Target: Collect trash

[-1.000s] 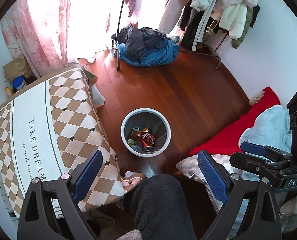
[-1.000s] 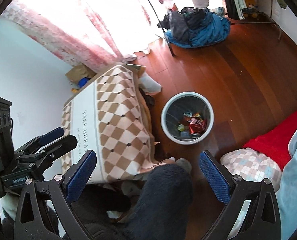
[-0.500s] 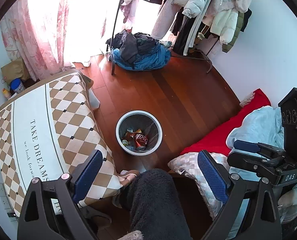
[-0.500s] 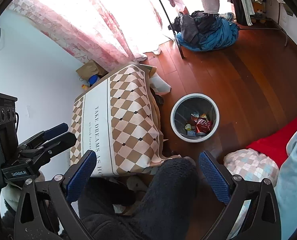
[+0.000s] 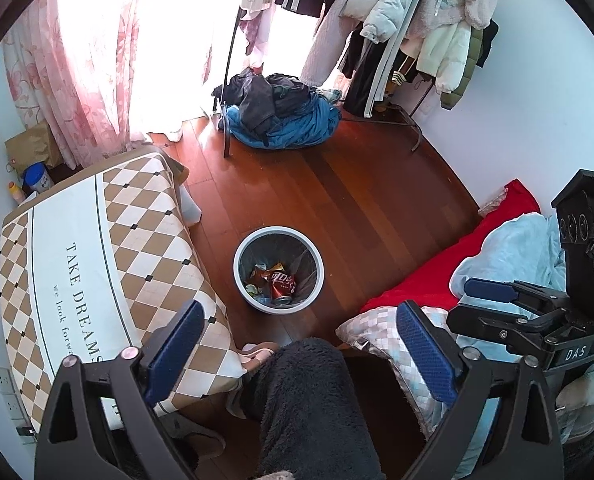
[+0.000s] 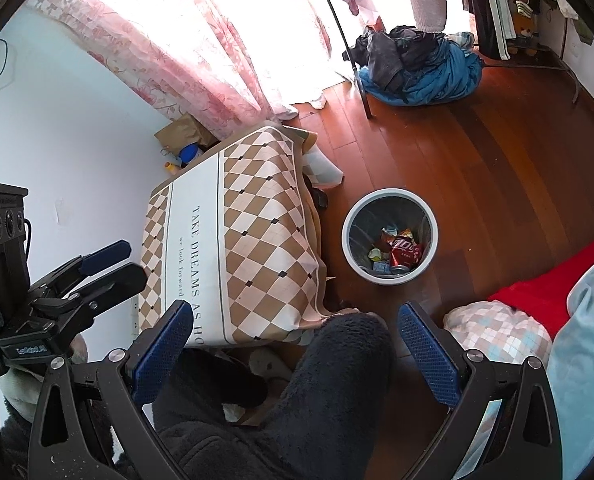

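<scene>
the bin (image 5: 277, 240) is round, with a white rim and a dark liner, and stands on the wood floor (image 5: 357, 184) between the desk (image 5: 89, 248) and the bed (image 5: 449, 276). inside lies a red can (image 5: 281, 286) on its side, with crumpled wrappers (image 5: 263, 272) in orange and yellow beside it; a pale scrap and a small blue piece sit lower in the bin, too small to tell what they are. the print on the can is white but unreadable.

the left gripper (image 5: 297, 336) is held above the person's dark fleece knee (image 5: 309, 384), fingers (image 5: 175, 340) spread wide with nothing between them. the right gripper (image 6: 295, 344) is held the same way, fingers (image 6: 427, 354) wide apart and empty. each camera also catches the other gripper at its edge.

the desk is covered by a diamond-pattern cloth whose lettering is partly cut off by the left fingers. the knee hides the floor just in front of the bin. a slipper (image 5: 257, 354) peeks out beside the knee, mostly covered. the bed runs out of view at the right, and the window behind the pink curtain (image 5: 77, 60) is blown out white.
</scene>
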### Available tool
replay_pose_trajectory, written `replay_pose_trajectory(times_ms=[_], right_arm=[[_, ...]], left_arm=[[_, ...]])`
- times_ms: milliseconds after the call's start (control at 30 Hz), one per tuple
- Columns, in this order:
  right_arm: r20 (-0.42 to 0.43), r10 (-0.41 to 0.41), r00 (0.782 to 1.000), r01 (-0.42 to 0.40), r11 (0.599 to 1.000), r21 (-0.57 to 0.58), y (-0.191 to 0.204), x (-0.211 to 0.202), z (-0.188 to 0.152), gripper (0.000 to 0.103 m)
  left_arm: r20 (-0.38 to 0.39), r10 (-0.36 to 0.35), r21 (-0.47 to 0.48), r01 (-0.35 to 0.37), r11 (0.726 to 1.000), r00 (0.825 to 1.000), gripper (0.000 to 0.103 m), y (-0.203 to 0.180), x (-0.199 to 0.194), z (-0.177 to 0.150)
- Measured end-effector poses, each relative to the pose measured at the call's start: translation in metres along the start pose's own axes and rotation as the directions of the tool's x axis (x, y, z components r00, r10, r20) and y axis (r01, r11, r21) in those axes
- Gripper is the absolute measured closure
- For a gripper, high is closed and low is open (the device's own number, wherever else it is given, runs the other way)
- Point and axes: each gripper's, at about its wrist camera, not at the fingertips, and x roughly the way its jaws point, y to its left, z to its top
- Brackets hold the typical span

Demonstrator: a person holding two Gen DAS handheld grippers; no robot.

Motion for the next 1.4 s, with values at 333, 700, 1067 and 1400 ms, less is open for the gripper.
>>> replay_pose_trajectory(times_ms=[333, 700, 1067, 1400], right_arm=[[0.006, -0.009, 1.000, 0.009, 1.000, 0.000, -0.001, -0.007, -0.003, 0.000], [0.007, -0.016, 1.000, 0.016, 1.000, -0.007, -0.002, -0.012, -0.004, 0.000], [0.005, -0.024, 1.000, 0.025, 1.000, -0.015, -0.001, -0.017, -0.006, 0.000], [0.006, -0.027, 1.000, 0.027, 1.000, -0.016, 0.000, -0.017, -0.007, 0.000]], left_arm=[[0.005, -0.004, 0.001, 0.004, 1.000, 1.000, 0.000, 0.001, -0.003, -0.001], [0.001, -0.018, 0.003, 0.018, 1.000, 1.000, 0.000, -0.002, -0.007, -0.003], [0.000, -0.021, 0.003, 0.021, 1.000, 1.000, 0.000, -0.003, -0.008, -0.004], [-0.002, -0.027, 0.006, 0.027, 1.000, 1.000, 0.000, -0.004, -0.007, -0.006]])
